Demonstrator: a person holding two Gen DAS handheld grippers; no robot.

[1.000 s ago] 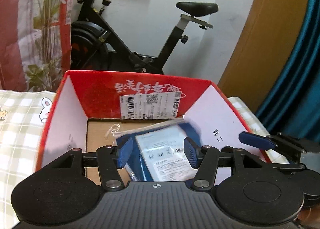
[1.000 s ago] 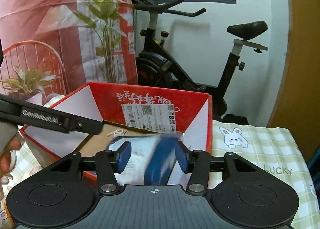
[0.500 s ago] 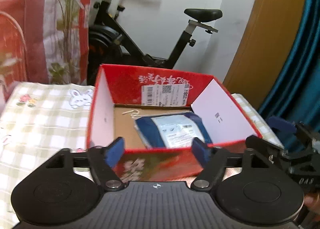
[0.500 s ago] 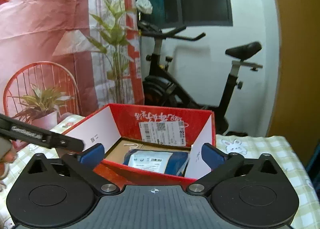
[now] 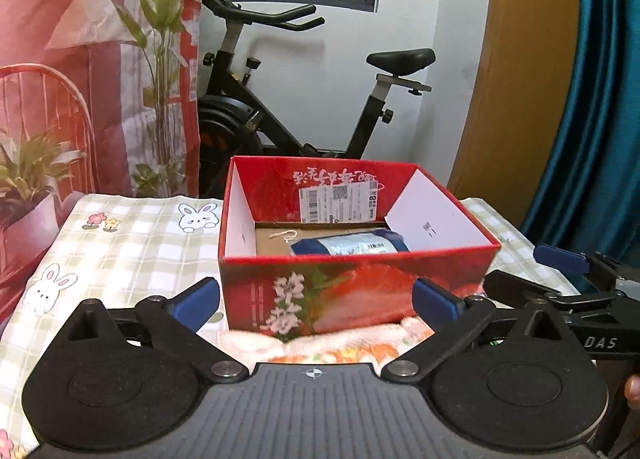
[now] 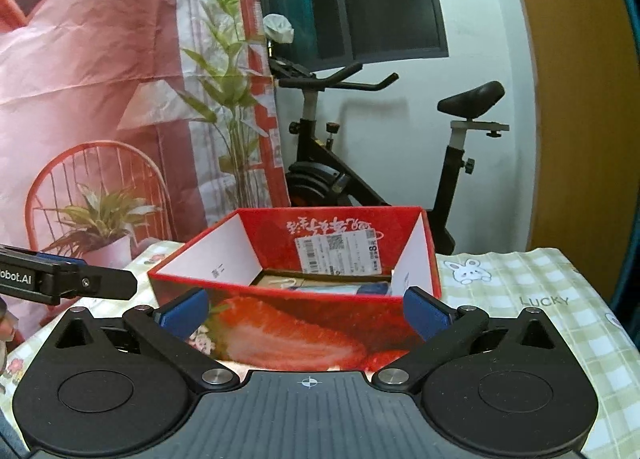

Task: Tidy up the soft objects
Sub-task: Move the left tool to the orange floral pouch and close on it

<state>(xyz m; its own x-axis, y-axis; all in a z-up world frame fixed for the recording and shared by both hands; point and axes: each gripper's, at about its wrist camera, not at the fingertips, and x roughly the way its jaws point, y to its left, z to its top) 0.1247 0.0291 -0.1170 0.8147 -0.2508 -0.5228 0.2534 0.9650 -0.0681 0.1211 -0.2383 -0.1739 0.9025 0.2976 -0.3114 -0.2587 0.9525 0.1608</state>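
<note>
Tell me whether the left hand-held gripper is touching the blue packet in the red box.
Apart. The left wrist view shows the left hand-held gripper open outside the red box, whose front wall separates it from the blue packet inside.

The box (image 5: 360,291) is glossy printed cardboard outside, with matt white inner walls and a raw brown cardboard floor; a paper label (image 5: 338,203) is stuck on its back wall. The packet (image 5: 352,247) inside is shiny clear plastic. A soft checked cloth (image 5: 132,247) covers the desk. Each hand-held gripper (image 5: 316,301) (image 6: 306,313) is matt black plastic with ribbed casing, blue pads (image 5: 196,301) and metal screws.
</note>
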